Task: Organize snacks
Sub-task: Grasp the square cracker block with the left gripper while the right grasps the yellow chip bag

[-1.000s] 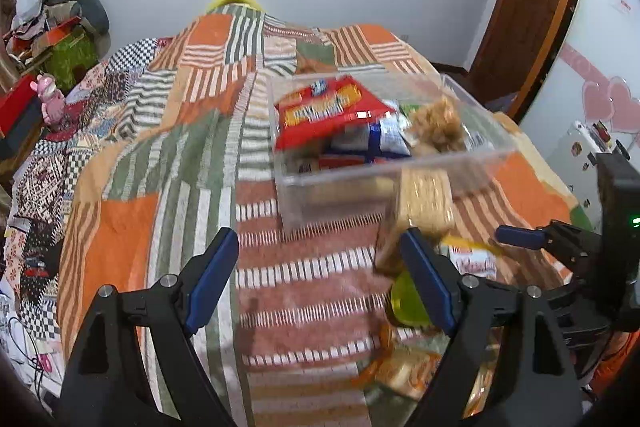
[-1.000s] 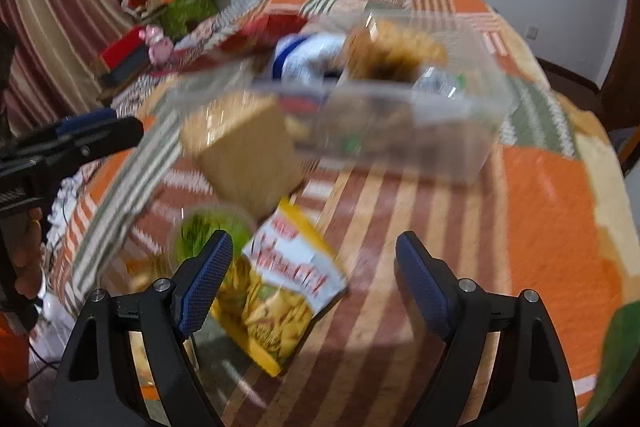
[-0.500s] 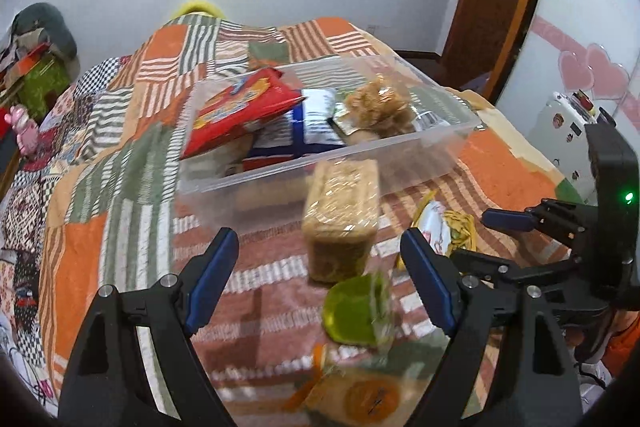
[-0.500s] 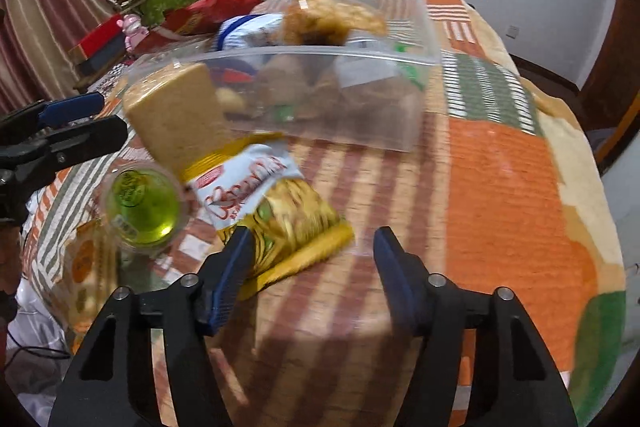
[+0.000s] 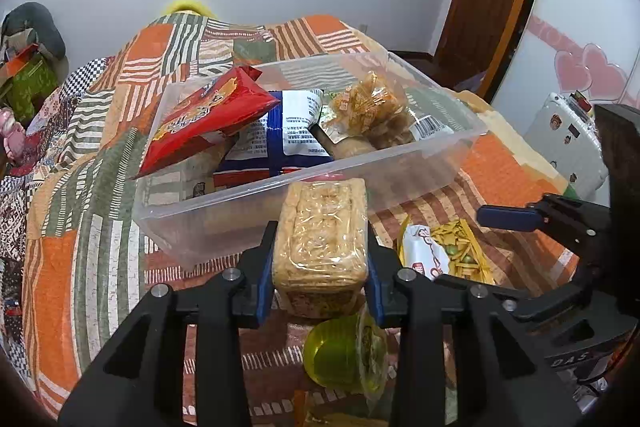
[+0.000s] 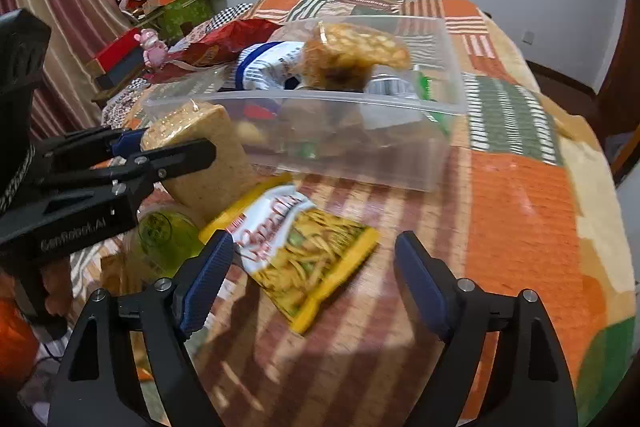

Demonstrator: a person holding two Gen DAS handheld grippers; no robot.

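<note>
The clear plastic bin [image 5: 436, 155] stands on the patchwork bedspread [image 5: 92, 155]. Inside it lie a red snack bag [image 5: 208, 115], which leans over the left rim, a blue and white packet [image 5: 292, 131] in the middle, and a bag of golden puffs [image 5: 372, 107] to the right. The bin's near wall is just behind the cracker pack [image 5: 322, 231], and the bedspread to the right of the bin is bare.

The left gripper [image 5: 320, 279] is clamped on the cracker pack, one pad on each long side. The pack stands in front of the bin, with its long axis pointing toward the bin. Below it lies a green jelly cup [image 5: 340, 355] on its side.

The right gripper [image 6: 310, 279] is spread wide and holds nothing. Between its fingers [image 6: 208, 279], farther ahead, lies the yellow chips bag [image 6: 308, 251], flat on the bedspread, near the bin.
</note>
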